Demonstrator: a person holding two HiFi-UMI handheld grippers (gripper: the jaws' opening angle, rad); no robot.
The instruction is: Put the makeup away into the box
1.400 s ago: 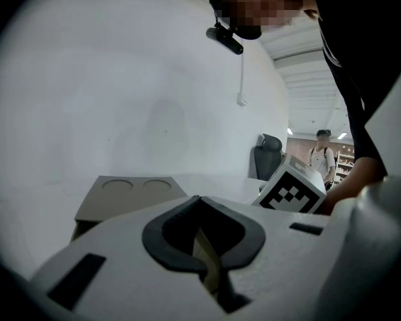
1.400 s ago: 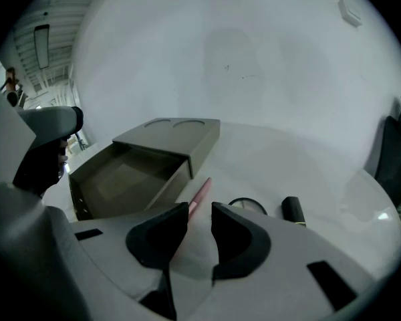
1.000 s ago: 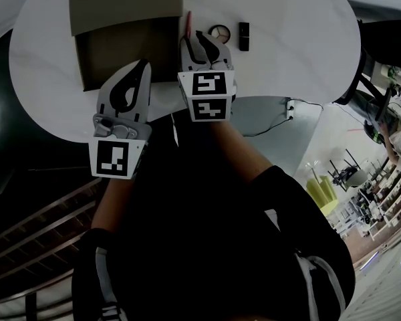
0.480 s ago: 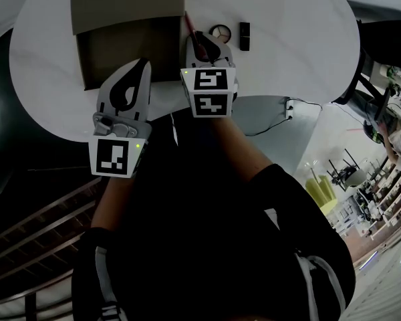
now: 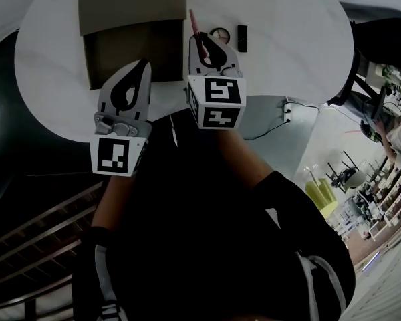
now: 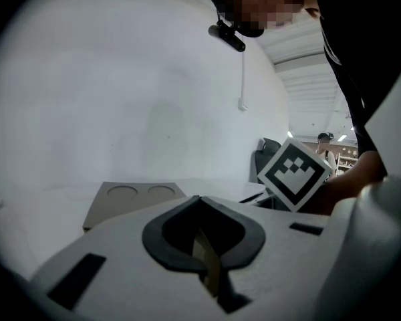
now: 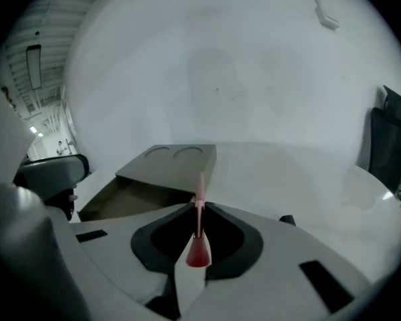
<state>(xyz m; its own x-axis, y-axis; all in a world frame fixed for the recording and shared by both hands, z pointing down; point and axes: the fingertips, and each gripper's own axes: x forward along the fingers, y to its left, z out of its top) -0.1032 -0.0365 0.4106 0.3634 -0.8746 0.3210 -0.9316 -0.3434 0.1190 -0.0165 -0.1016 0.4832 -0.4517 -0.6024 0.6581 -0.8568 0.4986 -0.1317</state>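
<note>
We hold the pink makeup pencil [image 5: 193, 20] in the right gripper [image 5: 202, 41], whose jaws have just closed on it, beside the open box [image 5: 120, 45]. The left gripper [image 5: 144, 64] sits closed. Next, we judge, comes carrying it over the box and releasing.

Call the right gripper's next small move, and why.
Probably swing it left over the open box and lower. The right gripper, whose jaws have just been closing, pinches the pink makeup stick; the box lies just left of it, and the left gripper grips the box's near wall, steadying it.
</note>
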